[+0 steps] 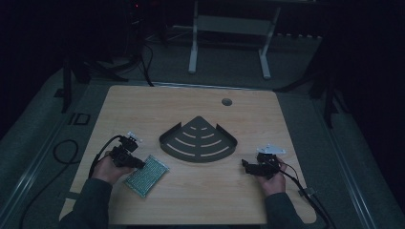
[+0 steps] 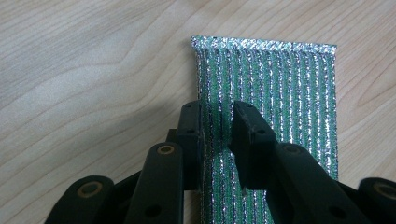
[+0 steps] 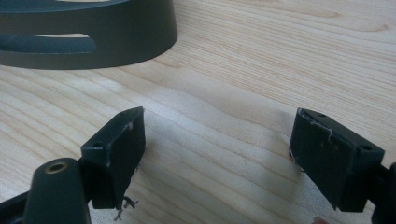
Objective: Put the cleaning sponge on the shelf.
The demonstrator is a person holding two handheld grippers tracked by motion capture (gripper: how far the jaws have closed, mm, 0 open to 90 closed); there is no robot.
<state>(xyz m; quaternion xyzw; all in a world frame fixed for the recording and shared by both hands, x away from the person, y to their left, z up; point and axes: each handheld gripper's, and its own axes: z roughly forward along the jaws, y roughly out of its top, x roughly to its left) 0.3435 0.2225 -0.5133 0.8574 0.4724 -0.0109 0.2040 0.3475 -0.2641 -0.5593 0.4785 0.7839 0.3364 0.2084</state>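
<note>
A green and silver scouring pad (image 1: 147,175) lies flat on the wooden table near its front left. My left gripper (image 1: 138,163) rests on the pad's near left edge. In the left gripper view the pad (image 2: 280,93) runs away from me, and the left gripper (image 2: 217,116) stands open, its jaws straddling a narrow strip along the pad's left side. My right gripper (image 1: 246,166) sits low at the front right. It is wide open (image 3: 217,140) over bare wood, with nothing between its fingers. A dark fan-shaped metal corner rack (image 1: 165,143) with curved slots lies in the middle of the table.
The rack's curved wall (image 3: 93,37) stands just ahead and left of my right gripper. A round cable hole (image 1: 227,101) sits near the table's far edge. Black cables trail off both front corners. A white frame (image 1: 193,47) stands on the floor beyond the table.
</note>
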